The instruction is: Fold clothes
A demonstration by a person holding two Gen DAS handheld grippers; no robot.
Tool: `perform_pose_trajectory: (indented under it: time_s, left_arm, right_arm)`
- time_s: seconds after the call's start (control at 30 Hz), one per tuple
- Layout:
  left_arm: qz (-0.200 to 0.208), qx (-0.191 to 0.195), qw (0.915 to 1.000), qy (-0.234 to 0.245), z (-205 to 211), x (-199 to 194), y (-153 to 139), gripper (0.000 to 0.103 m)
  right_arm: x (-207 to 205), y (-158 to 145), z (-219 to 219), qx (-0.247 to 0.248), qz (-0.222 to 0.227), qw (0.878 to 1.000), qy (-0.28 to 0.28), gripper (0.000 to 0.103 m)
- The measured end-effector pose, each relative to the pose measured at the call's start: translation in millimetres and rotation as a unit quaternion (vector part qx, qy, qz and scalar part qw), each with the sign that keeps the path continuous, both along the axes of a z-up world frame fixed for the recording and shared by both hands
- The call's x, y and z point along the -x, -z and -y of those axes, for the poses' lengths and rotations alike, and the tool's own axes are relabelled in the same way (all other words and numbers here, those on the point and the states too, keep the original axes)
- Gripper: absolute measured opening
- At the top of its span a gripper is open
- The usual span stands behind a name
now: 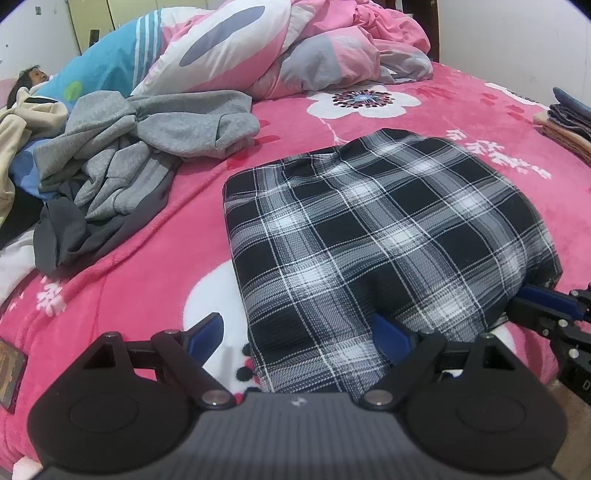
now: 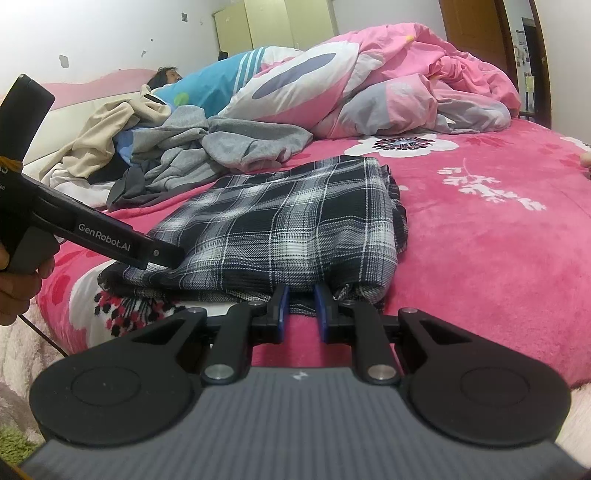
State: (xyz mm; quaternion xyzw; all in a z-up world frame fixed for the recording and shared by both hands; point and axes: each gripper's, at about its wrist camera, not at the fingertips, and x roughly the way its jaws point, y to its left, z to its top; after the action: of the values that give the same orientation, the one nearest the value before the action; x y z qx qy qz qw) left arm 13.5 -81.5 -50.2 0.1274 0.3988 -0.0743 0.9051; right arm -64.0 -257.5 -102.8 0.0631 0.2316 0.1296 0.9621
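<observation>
clearly soft, limp plaid garment (image 1: 388, 236): right gripper (image 2: 301, 306) pinches its near edge; left gripper (image 1: 295, 332) spread wide over the near-left corner.

Bed with pink floral blanket (image 2: 498, 236) fills the area ahead of both claws. Far side of it: heaped pink/grey/white duvet (image 2: 388, 88); a person lies under a blue cover (image 2: 210, 85) up-left of the right claw. White wall (image 2: 92, 37) behind, paint chipped in spots. Pale yellow wardrobe (image 2: 273, 27) straight ahead at the back; brown wooden door (image 2: 476, 33) to its right. Green rug (image 2: 14, 443) on the floor low-left. Light even, indoor.
</observation>
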Motion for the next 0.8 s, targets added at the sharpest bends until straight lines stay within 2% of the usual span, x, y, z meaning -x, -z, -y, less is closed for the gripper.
perform_pose_trajectory:
  time_s: [0.3, 0.47, 0.53, 0.7, 0.8]
  left_arm:
    - [0.0, 0.006, 1.0, -0.001, -1, 1, 1, 0.089]
    - [-0.01, 0.034, 0.9993, -0.007, -13, -4, -1, 0.092]
    - [-0.014, 0.045, 0.9988, -0.012, -18, -4, -1, 0.093]
    - [-0.024, 0.064, 0.9976, -0.015, -27, -2, -1, 0.097]
    - [-0.032, 0.079, 0.9961, -0.019, -34, 0, -1, 0.098]
  right_arm:
    - [2, 1, -1, 0.0, 0.003, 1.0, -0.001, 0.015]
    - [2, 0, -5, 0.01, 0.004, 1.0, -0.003, 0.019]
    - [3, -1, -7, 0.015, 0.003, 1.0, -0.009, 0.024]
    - [5, -3, -20, 0.043, 0.005, 0.999, -0.026, 0.05]
    - [5, -4, -27, 0.057, 0.005, 0.998, -0.025, 0.055]
